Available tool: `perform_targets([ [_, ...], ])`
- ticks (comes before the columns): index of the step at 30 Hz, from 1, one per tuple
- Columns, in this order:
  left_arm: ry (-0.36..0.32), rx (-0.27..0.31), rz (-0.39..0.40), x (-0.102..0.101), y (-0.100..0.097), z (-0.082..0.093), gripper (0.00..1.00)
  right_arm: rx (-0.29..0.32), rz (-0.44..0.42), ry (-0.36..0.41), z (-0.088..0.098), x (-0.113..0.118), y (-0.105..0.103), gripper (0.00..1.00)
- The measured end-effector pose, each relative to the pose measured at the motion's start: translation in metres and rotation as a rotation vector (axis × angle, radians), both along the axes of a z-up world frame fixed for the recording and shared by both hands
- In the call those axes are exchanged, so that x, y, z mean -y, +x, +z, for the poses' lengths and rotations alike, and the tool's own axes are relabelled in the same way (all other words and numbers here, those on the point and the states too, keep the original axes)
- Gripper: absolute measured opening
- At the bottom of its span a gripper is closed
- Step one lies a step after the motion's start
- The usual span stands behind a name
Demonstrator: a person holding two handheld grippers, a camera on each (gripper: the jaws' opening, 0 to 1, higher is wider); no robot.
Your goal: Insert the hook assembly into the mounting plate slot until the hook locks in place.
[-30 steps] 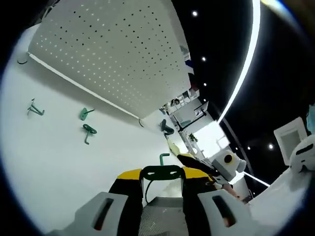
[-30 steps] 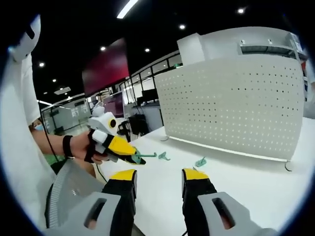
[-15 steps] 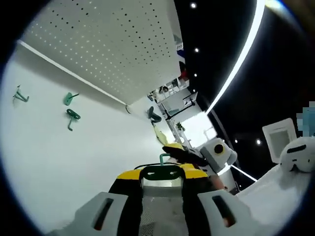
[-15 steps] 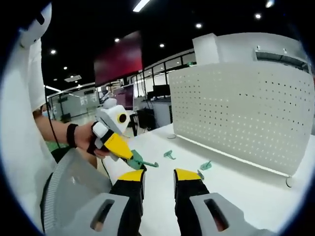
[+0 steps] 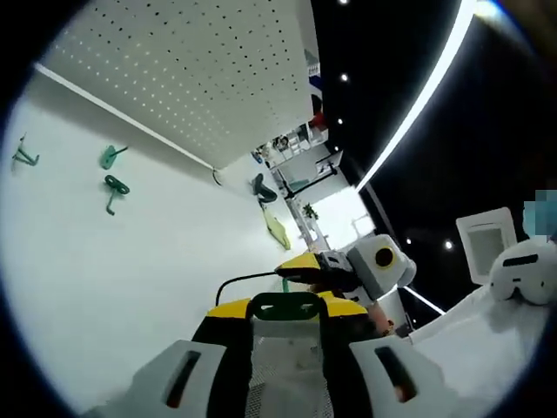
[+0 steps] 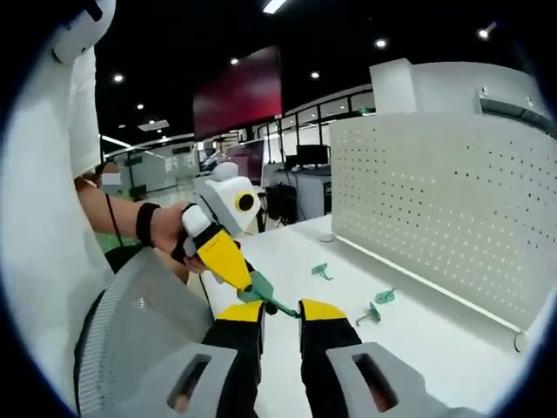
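The small green plastic hook assembly [image 6: 261, 292] sits pinched between the yellow-tipped jaws of the left gripper [image 6: 246, 279], its shank sticking out just above the tips of the right gripper [image 6: 280, 312]. In the left gripper view the same green piece [image 5: 284, 306] is clamped between that gripper's own jaws [image 5: 284, 306], with the right gripper [image 5: 318, 268] just beyond it, jaw tips close to the hook's stem. The right gripper's jaws stand slightly apart with the hook's end over the narrow gap — whether they touch it, I cannot tell.

Further ahead of the right gripper, three more green hooks [image 6: 375, 304] lie loose on the white tabletop [image 6: 435, 340]. Behind them, to the right, stands the white perforated mounting plate [image 6: 444, 200], upright on the table — well apart from the held hook. A person's hand [image 6: 165, 231] grips the left gripper's handle.
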State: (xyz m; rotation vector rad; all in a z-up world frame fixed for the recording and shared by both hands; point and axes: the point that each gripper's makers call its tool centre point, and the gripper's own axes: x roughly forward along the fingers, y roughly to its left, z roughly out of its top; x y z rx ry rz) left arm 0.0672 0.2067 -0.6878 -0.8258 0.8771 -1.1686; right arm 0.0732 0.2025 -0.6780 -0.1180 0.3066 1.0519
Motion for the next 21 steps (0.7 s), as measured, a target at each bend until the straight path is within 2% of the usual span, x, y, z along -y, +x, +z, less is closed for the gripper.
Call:
perform_targets([
  [6,-0.020,-0.011,0.018,-0.0011,0.0030,0.0019,0.31,-0.004,-0.003,0.006,-0.0004,0.0014,-0.0004,0.11],
  [11,-0.046,-0.042,-0.032,0.0024,-0.0049,0.0049,0.30,0.013,0.026,-0.018,-0.0030,-0.0044,-0.0045,0.11],
  [13,-0.040,-0.046,-0.036,0.0040,-0.0055,0.0036,0.30,0.038,0.030,-0.037,-0.0032,-0.0059,-0.0043,0.10],
  [16,-0.042,-0.061,-0.033,0.0027,-0.0045,0.0008,0.30,0.023,0.031,-0.039,-0.0062,-0.0058,-0.0039,0.10],
  [21,-0.095,-0.101,-0.009,-0.0004,-0.0021,0.0037,0.31,0.042,0.053,-0.040,-0.0040,-0.0067,-0.0069,0.05],
])
